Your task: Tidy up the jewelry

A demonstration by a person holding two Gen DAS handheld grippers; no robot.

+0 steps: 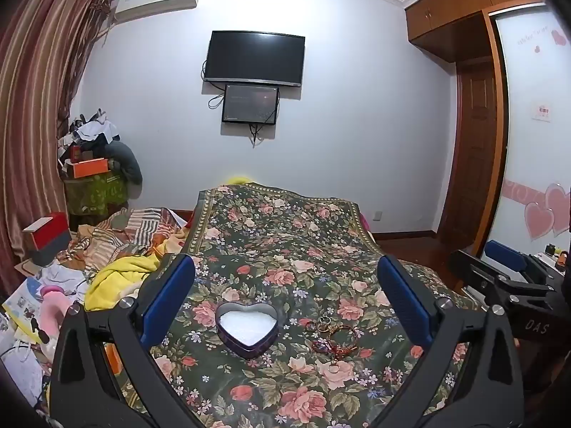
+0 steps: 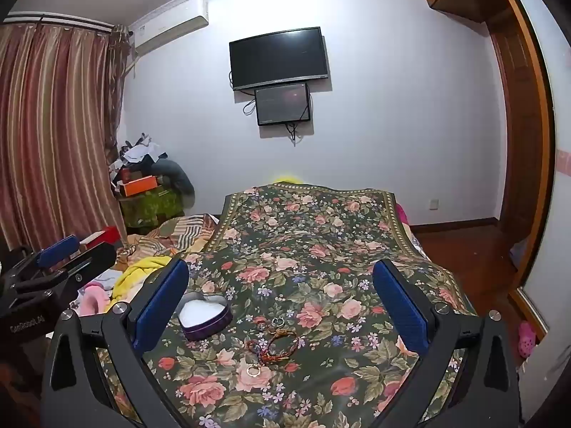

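A heart-shaped tin point(image 1: 246, 351) point(image 2: 210, 328) with a white lining stands open on the floral bedcover. To its right lies a small heap of jewelry: two rings point(image 1: 323, 321) point(image 2: 273, 322), a red and orange woven bracelet point(image 1: 337, 344) point(image 2: 282, 344), and a single gold ring point(image 1: 333, 368) point(image 2: 254, 370) nearest me. My left gripper point(image 1: 285, 267) hovers open above and short of the tin, nothing between its blue pads. My right gripper point(image 2: 281, 267) is open too, over the jewelry, touching nothing. Each gripper shows at the edge of the other's view.
The floral bedcover point(image 1: 285, 235) runs away toward the wall with two dark screens point(image 1: 255, 57). Left of it lie rumpled blankets, a yellow garment point(image 1: 117, 278), boxes and papers. A wooden wardrobe point(image 1: 474, 142) and bare wood floor point(image 2: 464, 249) are on the right.
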